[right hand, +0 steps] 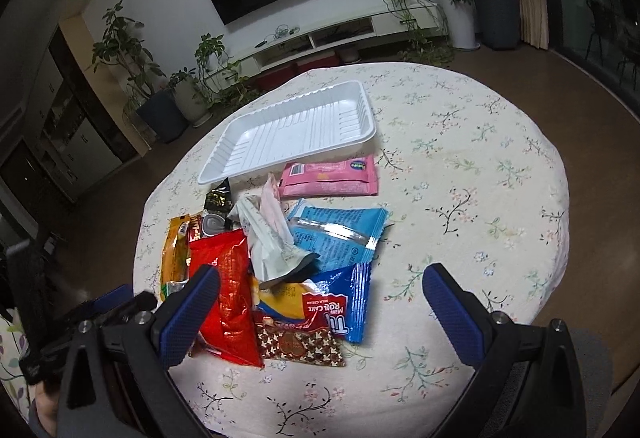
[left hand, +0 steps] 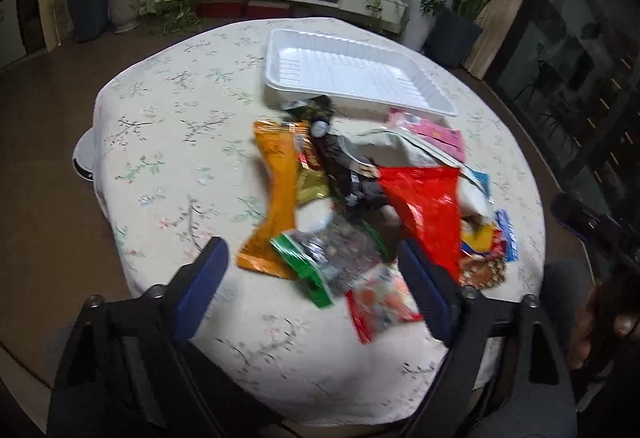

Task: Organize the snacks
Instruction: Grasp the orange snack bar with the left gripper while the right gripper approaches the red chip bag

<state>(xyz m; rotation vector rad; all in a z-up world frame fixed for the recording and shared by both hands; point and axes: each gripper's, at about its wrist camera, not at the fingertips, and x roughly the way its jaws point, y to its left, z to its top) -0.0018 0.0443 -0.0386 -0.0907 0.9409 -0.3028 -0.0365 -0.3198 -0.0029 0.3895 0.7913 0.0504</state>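
White tray (right hand: 296, 130) bare at 12 o'clock; snack pile (right hand: 280, 258) unsorted on bench (right hand: 480, 198). Left tongs (left hand: 312, 270), right tongs (right hand: 320, 298) agape, holding nothing.

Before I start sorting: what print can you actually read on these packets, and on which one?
"MINI ROLL CAKE", "MILK CREAM", upside down: blue packet, right wrist view.
Pink packet, light blue packet, orange packet, brown patterned packet: print too small or blurred.
White tray: none.
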